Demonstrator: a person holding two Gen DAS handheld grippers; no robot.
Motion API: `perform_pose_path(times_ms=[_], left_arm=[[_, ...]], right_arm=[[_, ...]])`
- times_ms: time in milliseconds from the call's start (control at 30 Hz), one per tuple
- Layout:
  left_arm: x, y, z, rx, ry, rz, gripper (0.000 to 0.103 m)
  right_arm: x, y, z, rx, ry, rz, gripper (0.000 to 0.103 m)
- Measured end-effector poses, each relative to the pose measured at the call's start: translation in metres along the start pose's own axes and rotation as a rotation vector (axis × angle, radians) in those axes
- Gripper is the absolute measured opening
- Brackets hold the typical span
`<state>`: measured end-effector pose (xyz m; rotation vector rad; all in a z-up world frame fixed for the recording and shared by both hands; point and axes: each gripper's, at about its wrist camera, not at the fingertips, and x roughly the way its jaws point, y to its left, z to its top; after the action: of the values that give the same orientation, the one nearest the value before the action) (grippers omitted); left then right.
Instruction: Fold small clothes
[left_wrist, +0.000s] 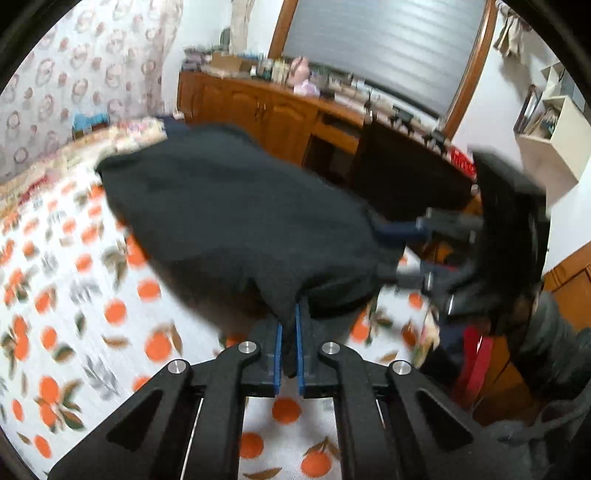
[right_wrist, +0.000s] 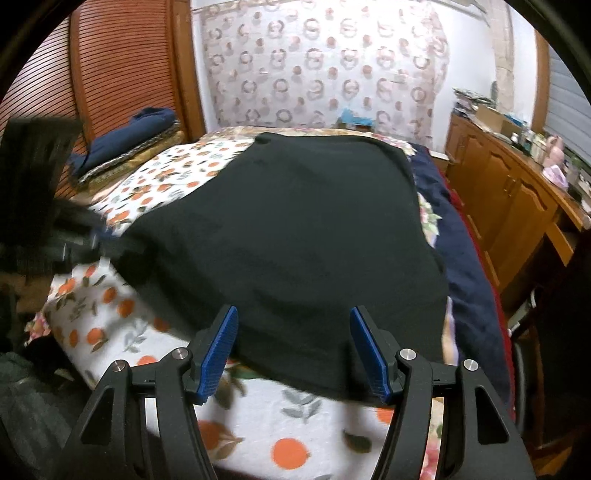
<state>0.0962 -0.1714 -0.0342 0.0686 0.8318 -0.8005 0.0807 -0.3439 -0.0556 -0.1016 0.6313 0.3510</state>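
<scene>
- Biggest thing first: the bed, covered in an orange-print blanket (right_wrist: 295, 424). That's the work surface, and the black garment (right_wrist: 295, 229) is spread across most of it, looking pretty flat from the right wrist view. Can't tell if it's a tee or a sweater, it's just one dark blob.
- Step-wise I'd say this is the very start of a fold: the near edge is being picked up, nothing looks doubled over yet.
- Left gripper (left_wrist: 289, 332): jaws pinched together on a bit of the garment's near hem. In the left wrist view the fabric bunches and drapes right over the blue pads (left_wrist: 277, 350), so that side has its grab.
- Right gripper (right_wrist: 293, 350): jaws standing apart, with the near hem lying between and just beyond the blue pads (right_wrist: 221, 350). No pinch on that side; the pads aren't pressing on the cloth.
- From the left wrist view the right gripper's fingers look pushed in at the garment's edge over on the right, though it's blurry.
- Next move, my guess: the right side needs to close on that hem, roughly level with the left's grab, then both lift and carry the edge toward the far side. Uneven grabs would give a crooked fold.
</scene>
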Motion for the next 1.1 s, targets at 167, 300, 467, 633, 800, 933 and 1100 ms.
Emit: perform_pose_path(times_ms=[167, 300, 467, 633, 800, 933, 1100], left_arm=[[-0.015, -0.005, 0.021, 0.013, -0.057, 0.013, 0.006], [-0.02, -0.003, 0.024, 0.01, -0.077, 0.01, 0.006], [-0.022, 0.004, 0.027, -0.006, -0.089, 0.016, 0.006], [-0.023, 0.008, 0.028, -0.012, -0.095, 0.021, 0.006], [-0.028, 0.016, 0.033, -0.021, -0.11, 0.023, 0.006], [-0.03, 0.04, 0.054, -0.053, -0.146, 0.051, 0.006], [-0.024, 0.076, 0.09, -0.077, -0.17, 0.113, 0.006]], right_arm=[[-0.005, 0.008, -0.004, -0.078, 0.003, 0.008, 0.068], [0.001, 0.002, -0.011, -0.113, 0.017, -0.036, 0.068], [0.007, -0.026, -0.014, -0.1, 0.025, -0.155, 0.068], [0.005, -0.041, -0.017, -0.092, 0.012, -0.167, 0.05], [-0.004, -0.051, -0.006, -0.098, -0.032, -0.181, 0.004], [-0.017, -0.05, 0.037, -0.142, -0.145, -0.216, 0.004], [-0.005, -0.055, 0.108, -0.24, -0.218, -0.229, 0.004]])
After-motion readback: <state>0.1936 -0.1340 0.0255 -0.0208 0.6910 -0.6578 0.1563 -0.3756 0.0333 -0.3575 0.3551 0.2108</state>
